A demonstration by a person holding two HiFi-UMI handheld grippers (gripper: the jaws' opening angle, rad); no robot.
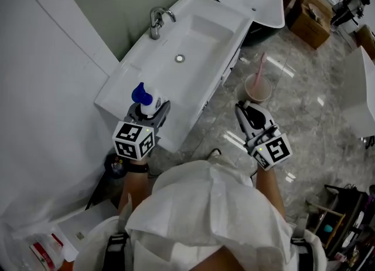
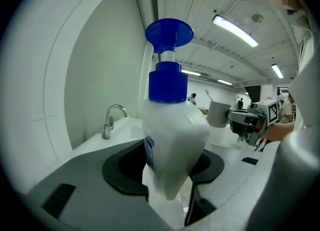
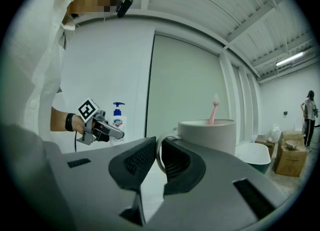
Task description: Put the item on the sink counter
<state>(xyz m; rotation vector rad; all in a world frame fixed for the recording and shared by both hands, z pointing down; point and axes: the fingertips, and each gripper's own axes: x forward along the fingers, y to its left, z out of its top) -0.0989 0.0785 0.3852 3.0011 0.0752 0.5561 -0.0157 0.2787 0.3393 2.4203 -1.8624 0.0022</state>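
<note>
White clothing (image 1: 205, 205) fills the near edge. Just beyond it, my left gripper (image 1: 150, 110) is clamped on the soap bottle (image 2: 172, 140) — upright at the near left end of the sink counter (image 1: 117, 88); whether it touches the top I can't tell. My right gripper (image 1: 247, 109) pinches the mug (image 1: 258, 88) by its handle (image 3: 159, 157), pink toothbrush (image 1: 261, 64) inside — above the floor (image 1: 304, 111), right of the counter.
</note>
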